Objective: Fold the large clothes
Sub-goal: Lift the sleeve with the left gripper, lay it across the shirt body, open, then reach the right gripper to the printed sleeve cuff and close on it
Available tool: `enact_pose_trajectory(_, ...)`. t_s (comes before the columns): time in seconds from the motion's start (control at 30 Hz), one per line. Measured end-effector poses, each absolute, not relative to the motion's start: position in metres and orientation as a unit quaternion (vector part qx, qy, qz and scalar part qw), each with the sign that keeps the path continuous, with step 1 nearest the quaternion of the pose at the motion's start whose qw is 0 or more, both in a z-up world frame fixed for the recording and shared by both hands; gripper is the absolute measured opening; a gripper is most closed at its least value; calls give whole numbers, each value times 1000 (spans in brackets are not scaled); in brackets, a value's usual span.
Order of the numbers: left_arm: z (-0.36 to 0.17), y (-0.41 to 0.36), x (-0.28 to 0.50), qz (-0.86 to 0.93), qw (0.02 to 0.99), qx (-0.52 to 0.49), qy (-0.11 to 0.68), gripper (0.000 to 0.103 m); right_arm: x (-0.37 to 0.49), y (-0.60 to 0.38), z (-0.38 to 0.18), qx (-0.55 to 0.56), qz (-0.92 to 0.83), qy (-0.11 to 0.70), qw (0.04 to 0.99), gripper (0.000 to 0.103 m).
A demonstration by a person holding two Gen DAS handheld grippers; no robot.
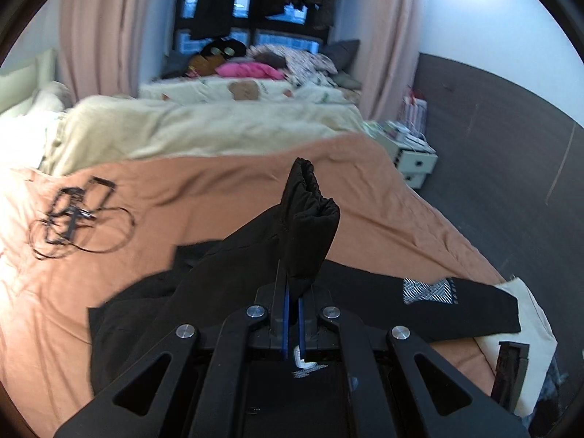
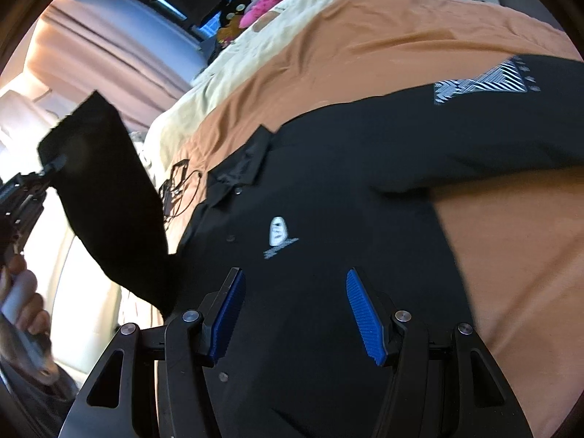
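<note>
A large black jacket (image 2: 328,189) lies spread on the orange bedspread (image 1: 226,189), with a white chest logo (image 2: 278,233) and a white patterned patch (image 2: 485,82) on its far sleeve. My left gripper (image 1: 292,292) is shut on the cuff of the other black sleeve (image 1: 310,211) and holds it lifted above the jacket. The lifted sleeve (image 2: 106,197) also shows at the left in the right wrist view, with the left gripper (image 2: 54,162) at its end. My right gripper (image 2: 294,281) is open and empty just above the jacket's front.
A black cable tangle with a frame (image 1: 73,211) lies on the bedspread at the left. A cream duvet (image 1: 189,124) lies beyond. White drawers (image 1: 412,160) stand by the bed's right side. A cream cushion (image 1: 525,335) sits at the near right edge.
</note>
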State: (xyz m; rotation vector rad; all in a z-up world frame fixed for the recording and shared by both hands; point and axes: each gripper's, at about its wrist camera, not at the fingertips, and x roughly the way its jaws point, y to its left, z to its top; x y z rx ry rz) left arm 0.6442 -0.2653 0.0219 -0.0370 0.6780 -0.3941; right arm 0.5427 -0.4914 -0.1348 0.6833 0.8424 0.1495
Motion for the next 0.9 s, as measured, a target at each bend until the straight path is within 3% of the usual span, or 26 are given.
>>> enact_pose_trajectory(0.1,-2,-289,651,-186,914,7,362,8,534,-509,-140,334,58,397,853,58)
enact_pose_trajectory(0.17,-30,-300,659,-213,882,-1,420,19,529,-519,-143,338,50,398,851,58)
enact_pose_trajectory(0.2,-43,-303,660,-230,865,-12,445,36,527,-522,-144,338,48,399,851,58)
enact_pose_trajectory(0.23,-54,-303,659,-236,855,-13,462,63,526,-524,-145,337,45,400,851,58)
enact_pose_trajectory(0.3,-65,-300,650,-237,856,2,459,92,524,-526,-144,336,41,401,851,58)
enact_pose_trajectory(0.5,-63,-262,631,-231,864,14,447,92,529,-519,-144,334,43,406,850,58)
enact_pose_trajectory(0.77,-47,-140,631,-138,894,10,426,91,556,-496,-146,323,41,420,847,58)
enact_pose_trajectory(0.83,-49,-114,630,-117,897,8,427,75,567,-488,-151,320,40,430,843,57)
enact_pose_trajectory(0.9,-54,-82,630,-98,896,-3,434,67,576,-480,-158,315,38,440,840,57)
